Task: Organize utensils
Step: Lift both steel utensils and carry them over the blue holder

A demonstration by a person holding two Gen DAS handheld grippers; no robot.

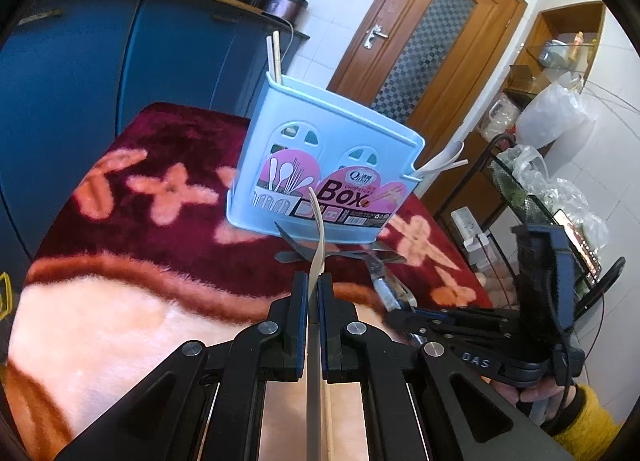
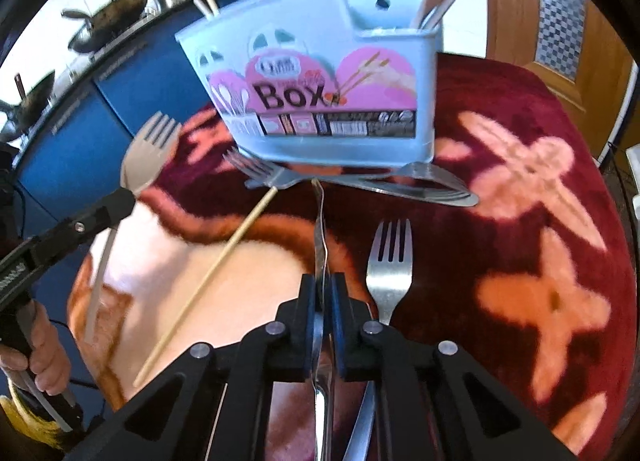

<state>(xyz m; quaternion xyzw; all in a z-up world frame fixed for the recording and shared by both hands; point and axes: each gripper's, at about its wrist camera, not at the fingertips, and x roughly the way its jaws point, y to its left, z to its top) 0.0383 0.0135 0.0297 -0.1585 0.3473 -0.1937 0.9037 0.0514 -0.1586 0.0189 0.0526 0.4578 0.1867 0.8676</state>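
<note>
A light-blue utensil box (image 1: 324,165) (image 2: 320,81) stands on the red flowered cloth (image 1: 160,189), with chopsticks (image 1: 275,57) in its left compartment and a white spoon (image 1: 440,161) in its right. My left gripper (image 1: 313,281) (image 2: 124,197) is shut on a beige plastic fork (image 1: 318,237) (image 2: 148,157), held up in front of the box. My right gripper (image 2: 323,285) (image 1: 394,315) is shut on a thin metal utensil (image 2: 322,229), seen edge-on. A metal fork (image 2: 390,265) lies right beside its fingers.
Several metal forks and spoons (image 2: 360,181) lie at the box's foot. One loose chopstick (image 2: 212,277) lies diagonally on the cloth. Blue cabinets (image 1: 80,81) stand behind, a wooden door (image 1: 432,53) behind the box, and a rack with plastic bags (image 1: 540,181) to the right.
</note>
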